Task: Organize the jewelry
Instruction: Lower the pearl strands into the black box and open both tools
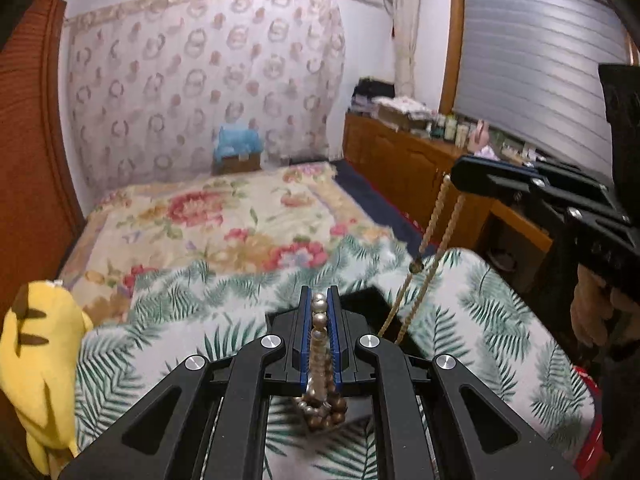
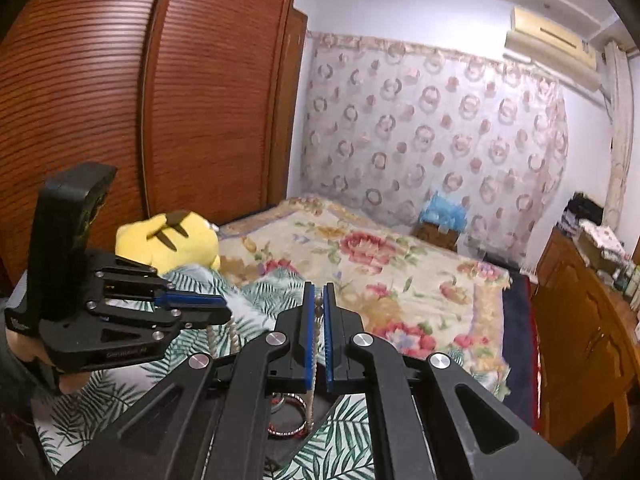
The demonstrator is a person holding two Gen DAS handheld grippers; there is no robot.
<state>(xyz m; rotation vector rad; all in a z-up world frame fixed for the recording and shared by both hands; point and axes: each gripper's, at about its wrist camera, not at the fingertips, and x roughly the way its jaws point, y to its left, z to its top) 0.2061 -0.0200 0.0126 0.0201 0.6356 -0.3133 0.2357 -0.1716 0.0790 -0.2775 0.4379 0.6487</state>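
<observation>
My left gripper (image 1: 319, 298) is shut on a pearl bead strand (image 1: 319, 322); a clump of brown beads (image 1: 322, 412) hangs below its jaws. It also shows in the right wrist view (image 2: 224, 310), with bead strands (image 2: 234, 338) dangling under it. My right gripper (image 2: 319, 296) is shut on a thin beaded necklace (image 2: 317, 332) that runs down between the pads. In the left wrist view the right gripper (image 1: 460, 172) holds this necklace (image 1: 434, 224), which hangs in two strands to a black tray (image 1: 360, 298). Red and dark bangles (image 2: 286, 420) lie below.
A leaf-print cloth (image 1: 500, 320) covers the work surface in front of a floral bed (image 1: 224, 224). A yellow plush toy (image 1: 36, 360) sits at the left. A wooden cabinet (image 1: 400, 160) with bottles runs along the right. A wooden wardrobe (image 2: 120, 80) stands at the left.
</observation>
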